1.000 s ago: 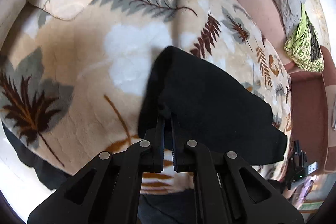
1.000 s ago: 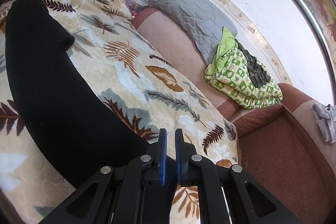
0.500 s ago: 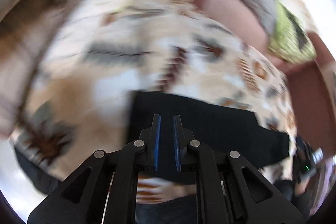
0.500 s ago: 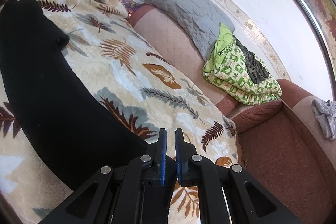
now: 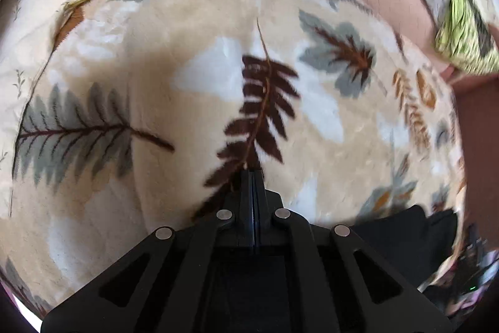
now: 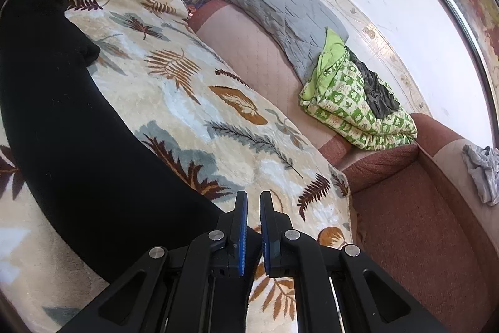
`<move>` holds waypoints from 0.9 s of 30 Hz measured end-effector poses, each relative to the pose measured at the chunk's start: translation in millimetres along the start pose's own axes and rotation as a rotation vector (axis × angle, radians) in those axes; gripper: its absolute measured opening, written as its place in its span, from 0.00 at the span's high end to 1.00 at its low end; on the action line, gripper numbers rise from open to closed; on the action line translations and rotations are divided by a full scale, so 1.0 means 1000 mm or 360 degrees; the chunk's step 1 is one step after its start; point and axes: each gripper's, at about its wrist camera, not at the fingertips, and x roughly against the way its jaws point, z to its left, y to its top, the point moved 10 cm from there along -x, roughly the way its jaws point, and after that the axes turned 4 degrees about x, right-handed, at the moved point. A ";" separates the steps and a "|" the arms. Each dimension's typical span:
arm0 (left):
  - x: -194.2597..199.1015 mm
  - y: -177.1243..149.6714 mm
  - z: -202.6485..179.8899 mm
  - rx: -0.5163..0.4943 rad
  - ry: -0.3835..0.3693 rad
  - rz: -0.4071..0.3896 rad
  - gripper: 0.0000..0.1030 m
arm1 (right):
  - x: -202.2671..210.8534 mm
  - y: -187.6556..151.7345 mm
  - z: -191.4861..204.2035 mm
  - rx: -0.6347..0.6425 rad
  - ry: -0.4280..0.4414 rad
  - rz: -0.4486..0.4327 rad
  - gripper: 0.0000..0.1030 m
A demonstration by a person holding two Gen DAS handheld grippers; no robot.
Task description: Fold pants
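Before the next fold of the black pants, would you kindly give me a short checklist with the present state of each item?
1. Left gripper empty, jaws shut: ok.
2. Right gripper free of cloth, jaws slightly apart: ok.
3. Black pants lying on the leaf-print blanket: ok.
4. Pants flat, without wrinkles: cannot tell, too dark.
5. Pants edge within the left wrist view: ok, low right.
6. Green quilt apart from the pants: ok.

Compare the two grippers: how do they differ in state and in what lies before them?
The left gripper has its jaws pressed together, nothing visible between them; the right gripper shows a narrow gap. The left faces mostly the leaf-patterned blanket; the right has the black pants alongside. Both are black, neither visibly gripping cloth.
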 end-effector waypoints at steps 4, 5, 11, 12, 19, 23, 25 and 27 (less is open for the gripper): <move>0.056 -0.028 -0.041 -0.0226 -0.0196 -0.0072 0.97 | 0.003 0.000 -0.009 -0.0046 -0.0032 -0.0023 0.94; 0.065 -0.040 -0.052 -0.0305 -0.0243 -0.0067 0.97 | 0.003 0.000 -0.013 -0.0072 -0.0045 -0.0028 0.93; 0.015 -0.113 -0.109 -0.0809 -0.0188 0.0292 0.97 | 0.013 -0.012 -0.071 -0.0475 -0.0153 -0.0099 0.52; -0.001 -0.110 -0.105 -0.0804 -0.0095 0.0320 0.96 | 0.013 -0.017 -0.081 -0.0558 -0.0143 -0.0084 0.52; -0.033 -0.063 -0.119 -0.0737 -0.0064 0.0222 0.98 | 0.008 -0.057 -0.132 -0.0861 0.0097 0.0078 0.51; -0.026 -0.052 -0.129 -0.0803 0.0092 0.0222 0.98 | -0.014 -0.062 -0.133 -0.1103 0.0374 0.0156 0.51; -0.004 -0.054 -0.147 -0.0849 0.0058 0.0190 0.97 | -0.021 -0.062 -0.120 -0.1189 0.0509 0.0195 0.51; 0.016 -0.066 -0.169 -0.0884 -0.0016 0.0175 0.97 | -0.025 -0.059 -0.101 -0.1248 0.0654 0.0210 0.51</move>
